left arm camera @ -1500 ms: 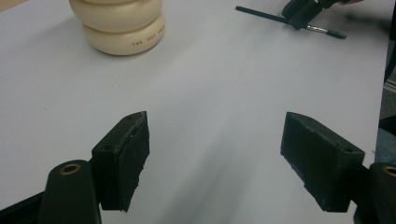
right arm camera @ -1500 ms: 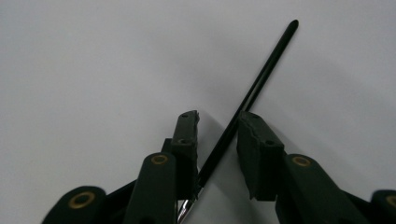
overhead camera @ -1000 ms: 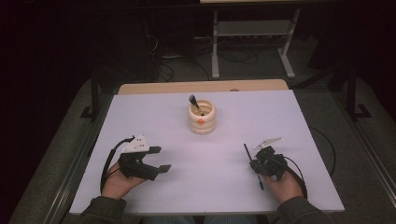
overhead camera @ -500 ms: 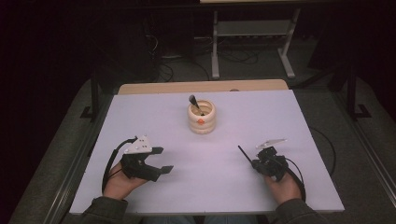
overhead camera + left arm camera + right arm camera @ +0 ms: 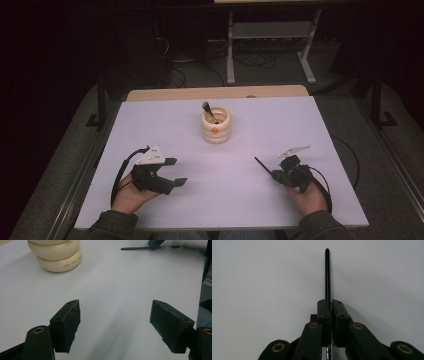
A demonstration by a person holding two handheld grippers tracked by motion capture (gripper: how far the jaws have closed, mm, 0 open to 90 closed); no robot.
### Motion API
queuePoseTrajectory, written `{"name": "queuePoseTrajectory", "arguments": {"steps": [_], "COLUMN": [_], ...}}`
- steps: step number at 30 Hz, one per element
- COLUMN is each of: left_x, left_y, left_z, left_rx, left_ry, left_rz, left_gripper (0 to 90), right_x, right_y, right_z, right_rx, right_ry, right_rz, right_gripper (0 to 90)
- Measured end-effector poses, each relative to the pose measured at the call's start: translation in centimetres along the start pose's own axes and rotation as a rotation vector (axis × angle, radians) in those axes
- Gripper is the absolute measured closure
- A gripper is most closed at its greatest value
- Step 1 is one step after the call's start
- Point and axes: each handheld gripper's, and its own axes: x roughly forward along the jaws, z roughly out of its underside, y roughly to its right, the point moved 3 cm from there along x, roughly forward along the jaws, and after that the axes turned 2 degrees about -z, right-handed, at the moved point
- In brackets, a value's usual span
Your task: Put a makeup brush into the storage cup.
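Jaws clamping the thin black rod (image 5: 327, 275) in the right gripper (image 5: 274, 174), having just closed, near the table's (image 5: 150, 125) front-right corner; left gripper (image 5: 172, 172) gaping empty, grasp apparently secured.

The cream ringed holder (image 5: 56, 255) bears small orange-brown capitals along its lowest ring, seen in the left gripper view; they begin "THE", and the rest is too small to make out. The high view shows an orange mark on its front, unreadable
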Motion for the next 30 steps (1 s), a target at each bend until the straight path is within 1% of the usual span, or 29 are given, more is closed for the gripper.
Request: {"name": "queuePoseTrajectory", "arguments": {"steps": [1,3,4,5,9,10,12,13,14,15,16,17,18,19,21,22,23,25,27,28,29,30], "left_x": [0.02,0.07,0.07,0.04,-0.12,-0.12,-0.12,-0.11,-0.14,-0.16,-0.21,-0.28,-0.30,-0.33,-0.33,-0.32,-0.31,-0.27,-0.24,-0.24,-0.26,-0.30], "left_y": [0.02,0.00,0.00,-0.01,-0.16,-0.21,-0.23,-0.20,-0.18,-0.13,-0.11,-0.14,-0.20,-0.24,-0.32,-0.34,-0.32,-0.25,-0.19,-0.11,-0.08,-0.10], "left_z": [-0.02,-0.03,-0.03,-0.02,0.14,0.16,0.17,0.16,0.15,0.14,0.16,0.21,0.24,0.28,0.31,0.33,0.31,0.24,0.17,0.15,0.10,0.06], "left_rx": [0.003,0.000,0.000,0.002,-0.006,-0.008,-0.009,-0.006,-0.002,-0.004,-0.005,-0.006,-0.003,-0.007,-0.006,-0.006,-0.005,-0.006,-0.004,-0.005,0.000,0.006], "left_ry": [-0.003,-0.004,-0.004,-0.004,-0.003,0.000,-0.001,0.000,-0.002,0.002,0.003,0.003,0.003,0.002,0.002,0.001,0.003,0.004,0.002,0.000,-0.001,0.000], "left_rz": [0.001,0.003,0.003,0.002,-0.001,-0.001,-0.002,-0.002,-0.002,-0.002,-0.003,-0.005,-0.007,-0.007,-0.007,-0.007,-0.007,-0.007,-0.007,-0.007,-0.009,-0.010], "left_gripper": [24.0,24.0,24.0,24.0,24.0,24.0,24.0,24.0,24.0,24.0,24.0,24.0,24.0,24.0,24.0,24.0,24.0,24.0,24.0,24.1,24.1,24.3], "right_x": [0.15,0.21,0.22,0.19,0.14,0.14,0.20,0.18,0.22,0.21,0.27,0.27,0.28,0.30,0.32,0.33,0.35,0.37,0.40,0.38,0.40,0.39], "right_y": [0.05,0.18,0.13,0.01,-0.01,-0.05,0.19,-0.06,-0.09,-0.20,-0.18,-0.24,-0.39,-0.41,-0.52,-0.51,-0.51,-0.52,-0.67,-0.64,-0.63,-0.59], "right_z": [0.14,0.19,0.19,0.21,0.24,0.28,0.18,0.24,0.19,0.19,0.15,0.10,0.09,0.05,0.03,0.00,-0.06,-0.09,-0.12,-0.21,-0.33,-0.42], "right_rx": [-0.002,-0.012,-0.010,0.003,0.001,0.008,-0.012,0.010,0.003,0.005,-0.004,-0.001,-0.003,-0.016,-0.008,-0.013,-0.014,-0.028,-0.058,-0.072,-0.069,-0.086], "right_ry": [-0.006,0.005,0.006,-0.001,-0.006,-0.008,-0.008,-0.021,-0.019,-0.029,-0.024,-0.028,-0.036,-0.036,-0.041,-0.046,-0.049,-0.051,-0.054,-0.064,-0.072,-0.076], "right_rz": [-0.001,-0.003,-0.001,-0.004,-0.001,-0.003,-0.006,-0.006,0.000,0.005,0.006,-0.003,0.001,0.008,0.012,0.020,0.030,0.034,0.044,0.041,0.038,0.034], "right_gripper": [85.2,85.2,85.2,85.2,85.1,85.0,84.4,84.0,83.8,83.5,80.8,77.8,77.3,77.4,78.1,79.6,84.4,84.8,85.1,85.1,85.1,85.2]}}
